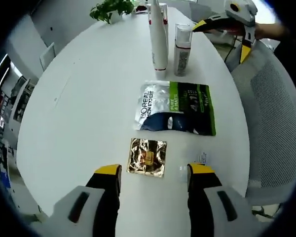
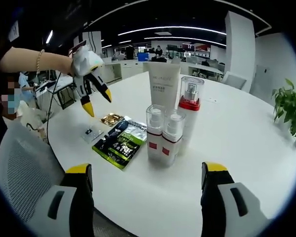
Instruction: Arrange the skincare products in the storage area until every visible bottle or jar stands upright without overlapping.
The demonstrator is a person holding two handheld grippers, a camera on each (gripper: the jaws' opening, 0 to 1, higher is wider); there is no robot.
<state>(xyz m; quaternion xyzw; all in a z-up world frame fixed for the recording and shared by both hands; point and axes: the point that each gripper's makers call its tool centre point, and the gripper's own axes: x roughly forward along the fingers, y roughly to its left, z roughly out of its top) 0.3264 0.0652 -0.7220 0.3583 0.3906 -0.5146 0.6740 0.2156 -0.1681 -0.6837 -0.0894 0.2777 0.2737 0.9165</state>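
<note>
Several skincare bottles stand upright in a tight group on the white round table (image 2: 246, 143): a tall white tube (image 2: 164, 84), a clear-capped bottle with a red band (image 2: 190, 106), and two small clear-capped bottles (image 2: 154, 131) (image 2: 170, 137). In the left gripper view, a tall white bottle (image 1: 159, 37) and a clear-capped bottle (image 1: 182, 49) stand at the far side. My left gripper (image 1: 153, 173) is open over the near table edge, and it also hangs open in a hand (image 2: 98, 102). My right gripper (image 2: 148, 177) is open and empty in front of the bottles, and appears again (image 1: 222, 38).
A green-and-black L'Oreal sachet pack (image 1: 177, 108) (image 2: 121, 140) lies flat, with a gold foil sachet (image 1: 147, 157) (image 2: 111, 118) and a small clear sachet (image 1: 200, 158) (image 2: 90, 132) nearby. A mesh chair (image 1: 271, 113) (image 2: 24, 168) stands at the table edge. A potted plant (image 1: 111, 9) (image 2: 288, 106) sits further along the table.
</note>
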